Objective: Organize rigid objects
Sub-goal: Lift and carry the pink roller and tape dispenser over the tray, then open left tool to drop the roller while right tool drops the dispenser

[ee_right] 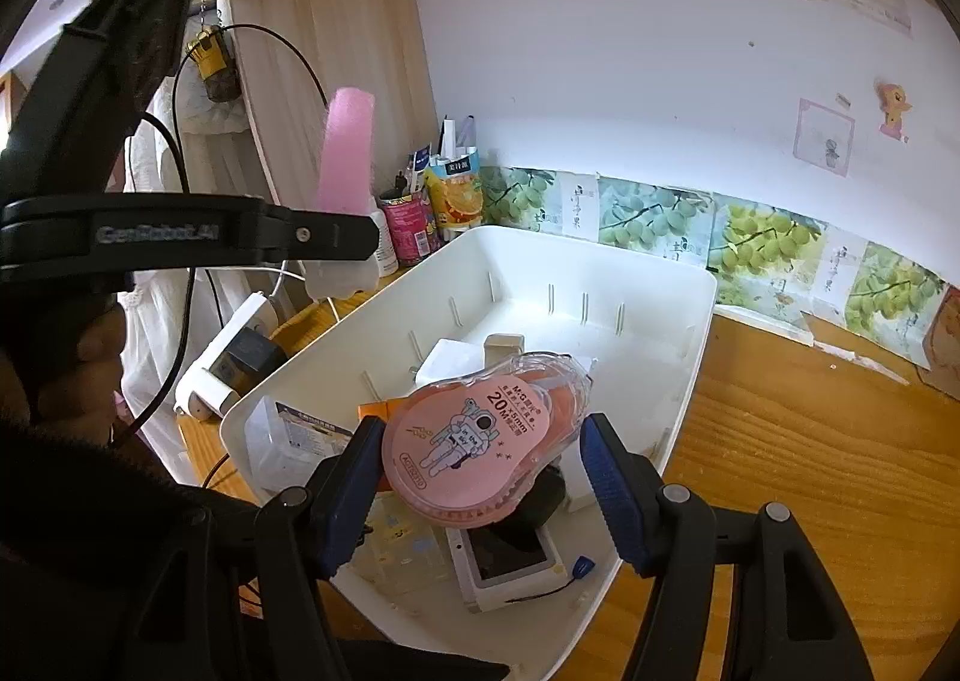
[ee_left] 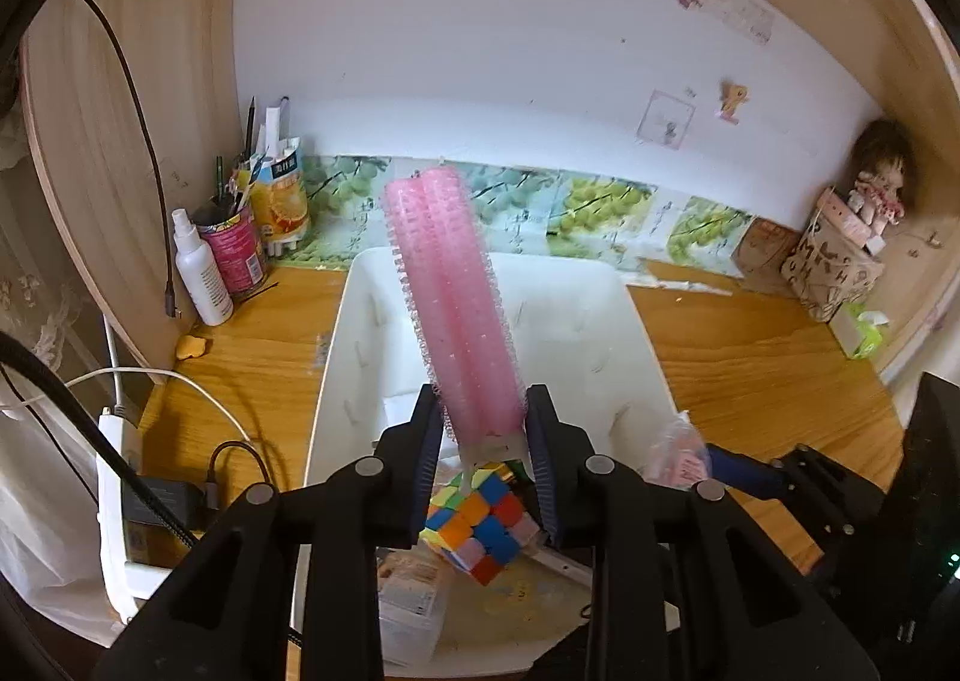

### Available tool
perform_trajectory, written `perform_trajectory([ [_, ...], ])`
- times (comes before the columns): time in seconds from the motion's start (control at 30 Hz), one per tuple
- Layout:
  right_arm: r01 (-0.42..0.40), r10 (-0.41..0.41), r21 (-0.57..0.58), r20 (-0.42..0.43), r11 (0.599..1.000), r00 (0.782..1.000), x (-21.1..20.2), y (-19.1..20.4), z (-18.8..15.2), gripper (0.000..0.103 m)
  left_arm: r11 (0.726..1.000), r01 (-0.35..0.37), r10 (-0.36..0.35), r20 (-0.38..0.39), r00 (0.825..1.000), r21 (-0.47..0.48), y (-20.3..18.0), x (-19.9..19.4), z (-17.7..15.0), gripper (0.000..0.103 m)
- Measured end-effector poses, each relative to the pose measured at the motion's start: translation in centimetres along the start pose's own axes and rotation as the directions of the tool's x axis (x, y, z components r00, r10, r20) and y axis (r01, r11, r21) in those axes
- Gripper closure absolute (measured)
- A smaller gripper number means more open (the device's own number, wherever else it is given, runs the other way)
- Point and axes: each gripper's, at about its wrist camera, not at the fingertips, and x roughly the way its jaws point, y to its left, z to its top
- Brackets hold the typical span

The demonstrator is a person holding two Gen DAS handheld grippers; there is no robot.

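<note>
Sorting partly done: white bin (ee_right: 690,345) already holds a puzzle cube (ee_left: 480,519), small boxes and a white device, while both grippers carry items above it. Left gripper (ee_left: 483,459) jaws clamp the pink bristled roller (ee_left: 456,297); right gripper (ee_right: 483,471) jaws look narrowed on the pink correction tape (ee_right: 480,441), not visibly pinching it. Label reads "M&G", "20M x 5mm"; the left gripper's arm reads "GenRobot.AI".
</note>
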Motion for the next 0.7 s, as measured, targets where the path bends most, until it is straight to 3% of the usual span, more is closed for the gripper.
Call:
perform_trajectory([
  [0.03, 0.008, -0.008, 0.006, -0.003, 1.0, 1.0, 0.1, 0.0, 0.0, 0.036, 1.0, -0.002, 0.002, -0.01, 1.0, 0.002, 0.1, 0.2, 0.0, 0.066],
  [0.1, 0.033, -0.033, 0.015, -0.003, 0.999, 0.999, 0.1, 0.0, 0.0, 0.024, 1.0, -0.008, 0.008, -0.014, 1.0, 0.007, 0.2, 0.5, 0.1, 0.046],
  [0.17, 0.064, -0.064, 0.026, 0.002, 0.998, 0.998, 0.1, -0.1, 0.0, 0.021, 1.0, -0.009, 0.009, -0.001, 1.0, 0.014, 0.2, 0.4, 0.2, 0.028],
  [0.27, 0.08, -0.08, 0.039, 0.003, 0.996, 0.997, 0.2, -0.3, 0.1, 0.021, 1.0, 0.005, -0.006, 0.018, 1.0, 0.018, 0.3, 0.3, 0.5, 0.022],
  [0.7, 0.117, -0.113, 0.076, -0.051, 0.99, 0.992, 0.7, -1.0, -0.5, 0.021, 0.999, 0.037, -0.038, -0.054, 0.998, -0.024, 0.4, 2.1, 0.4, 0.022],
])
